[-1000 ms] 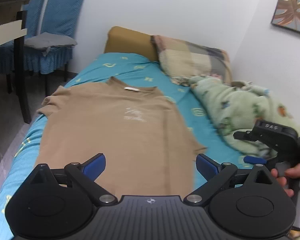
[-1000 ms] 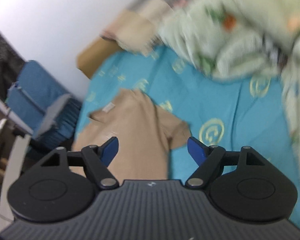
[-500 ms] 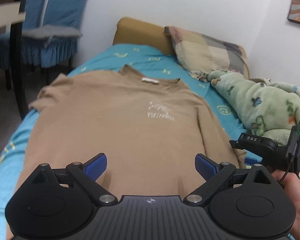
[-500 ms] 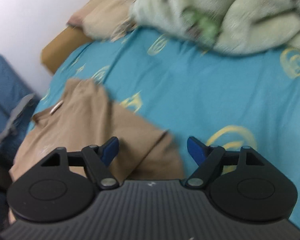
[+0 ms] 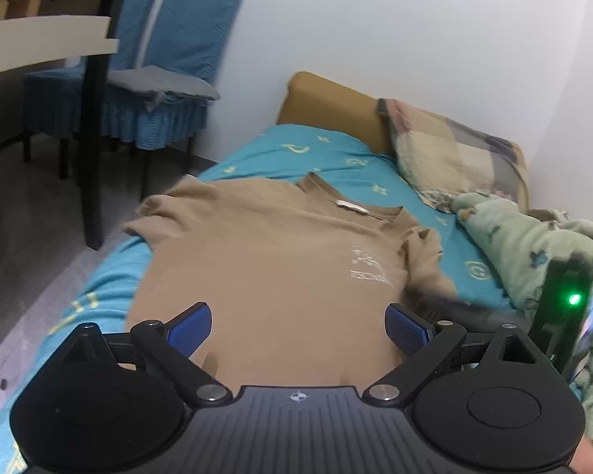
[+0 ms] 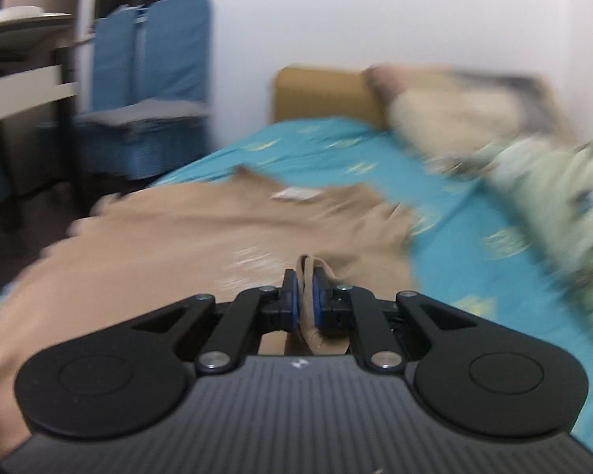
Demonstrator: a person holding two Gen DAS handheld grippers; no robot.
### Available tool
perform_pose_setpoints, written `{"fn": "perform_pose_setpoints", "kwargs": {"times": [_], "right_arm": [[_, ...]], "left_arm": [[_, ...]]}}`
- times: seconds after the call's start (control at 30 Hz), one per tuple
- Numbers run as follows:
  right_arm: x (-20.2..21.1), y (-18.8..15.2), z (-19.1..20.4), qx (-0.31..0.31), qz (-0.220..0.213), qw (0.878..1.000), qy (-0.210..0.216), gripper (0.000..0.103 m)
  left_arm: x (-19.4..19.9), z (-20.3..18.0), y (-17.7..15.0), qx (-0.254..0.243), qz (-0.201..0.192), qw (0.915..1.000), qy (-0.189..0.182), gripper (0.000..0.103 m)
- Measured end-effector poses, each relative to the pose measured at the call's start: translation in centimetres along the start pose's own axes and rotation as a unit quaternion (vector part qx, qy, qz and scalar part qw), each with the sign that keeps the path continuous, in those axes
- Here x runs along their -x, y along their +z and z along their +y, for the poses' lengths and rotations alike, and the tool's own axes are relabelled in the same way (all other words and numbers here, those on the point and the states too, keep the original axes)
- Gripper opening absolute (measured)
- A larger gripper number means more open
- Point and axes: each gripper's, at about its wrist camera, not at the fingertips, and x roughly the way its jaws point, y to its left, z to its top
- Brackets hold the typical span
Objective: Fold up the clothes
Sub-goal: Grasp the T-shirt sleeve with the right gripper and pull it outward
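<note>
T-shirt (image 5: pixel 265 272) (soft tan knit) bunches in the right tool's (image 6: pixel 302 296) pinch; left tool (image 5: pixel 298 326) spread wide.

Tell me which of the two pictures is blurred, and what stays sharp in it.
Right wrist view: smeared by motion, with the bed, pillow and chair streaked, while the right tool, shut on a fold of the shirt, is sharp. Left wrist view: mostly sharp, with fisheye bending; the left tool is open.

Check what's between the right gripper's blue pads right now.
A bunched fold of the tan t-shirt, pinched between the right gripper pads; the right wrist view shows it, though blurred.
</note>
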Motion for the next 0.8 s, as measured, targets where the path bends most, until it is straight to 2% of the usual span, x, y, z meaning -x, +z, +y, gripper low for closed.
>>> {"fn": "perform_pose_setpoints", "kwargs": {"times": [0.07, 0.13, 0.2, 0.23, 0.27, 0.3, 0.33, 0.47, 0.53, 0.63, 0.73, 0.77, 0.8], "right_arm": [[-0.8, -0.9, 0.3, -0.027, 0.039, 0.998, 0.038, 0.013], [-0.9, -1.7, 0.6, -0.036, 0.062, 0.995, 0.063, 0.022], [0.4, -1.5, 0.4, -0.033, 0.053, 0.995, 0.081, 0.057], [1.2, -1.3, 0.0, -0.049, 0.039, 0.994, 0.091, 0.064], [2.0, -1.1, -0.5, -0.07, 0.023, 0.992, 0.1, 0.066], [2.8, -0.8, -1.0, -0.091, 0.006, 0.99, 0.109, 0.065], [3.1, -0.9, -2.0, -0.117, 0.003, 0.988, 0.099, 0.065], [3.3, -1.9, -6.6, -0.225, 0.009, 0.974, 0.035, 0.065], [3.4, -2.4, -9.0, -0.277, 0.012, 0.961, 0.003, 0.064], [3.5, -3.2, -12.5, -0.354, 0.016, 0.934, -0.045, 0.064], [2.1, -4.1, -13.4, -0.369, 0.029, 0.928, -0.035, 0.063], [1.9, -4.2, -13.3, -0.368, 0.021, 0.929, -0.03, 0.06], [1.6, -3.9, -12.9, -0.357, 0.02, 0.934, -0.025, 0.042]], "left_arm": [[0.0, 0.1, 0.0, 0.003, 0.002, 1.0, 0.003, 0.096], [-0.1, 0.1, -0.1, 0.006, 0.006, 1.0, 0.004, 0.096], [-0.2, 0.0, -0.3, 0.007, 0.008, 0.9999, 0.003, 0.096], [-0.1, -0.1, -0.3, 0.007, 0.01, 0.9999, 0.0, 0.096], [-0.1, -0.1, -0.4, 0.008, 0.012, 0.9999, -0.002, 0.096], [-0.1, -0.2, -0.5, 0.009, 0.014, 0.9998, -0.005, 0.096], [-0.1, -0.2, -0.6, 0.009, 0.016, 0.9998, -0.007, 0.096], [-0.3, -0.2, -0.9, 0.013, 0.023, 0.9996, -0.012, 0.096], [-0.5, -0.3, -1.0, 0.014, 0.026, 0.9995, -0.014, 0.096], [-0.8, -0.3, -1.2, 0.015, 0.028, 0.9994, -0.012, 0.096], [-1.3, -0.3, -1.4, 0.018, 0.033, 0.9992, -0.01, 0.096], [-1.4, -0.3, -1.5, 0.018, 0.035, 0.9992, -0.008, 0.096], [-1.5, -0.2, -1.5, 0.018, 0.036, 0.9992, -0.007, 0.096]]}}
